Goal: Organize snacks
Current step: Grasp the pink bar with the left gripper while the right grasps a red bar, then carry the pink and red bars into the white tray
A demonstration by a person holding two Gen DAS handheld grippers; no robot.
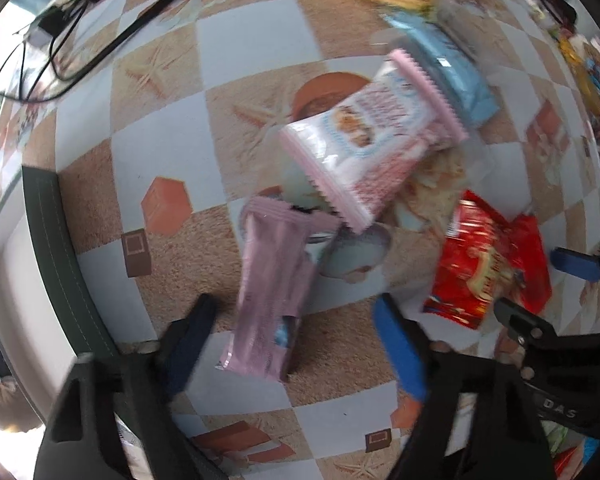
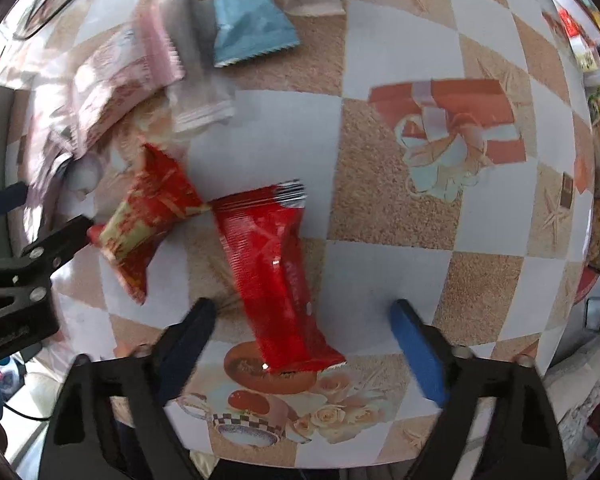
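we see a table under a checkered cloth printed with gift boxes and teacups, snack packets scattered across it. as we judge it, the organizing is at an early stage: the packets lie loosely overlapped, no tidy rows or groups yet, so most sorting remains.

in the heap, a pink-and-white biscuit packet rests on top, a blue packet beyond it, a red packet with gold lettering to the right.

the left gripper is spread wide, holding nothing; a long pink bar lies between its fingers, not yet pinched (motion blur softens it).

the right gripper is likewise spread and empty, with a long red bar lying between its fingers, on the cloth.
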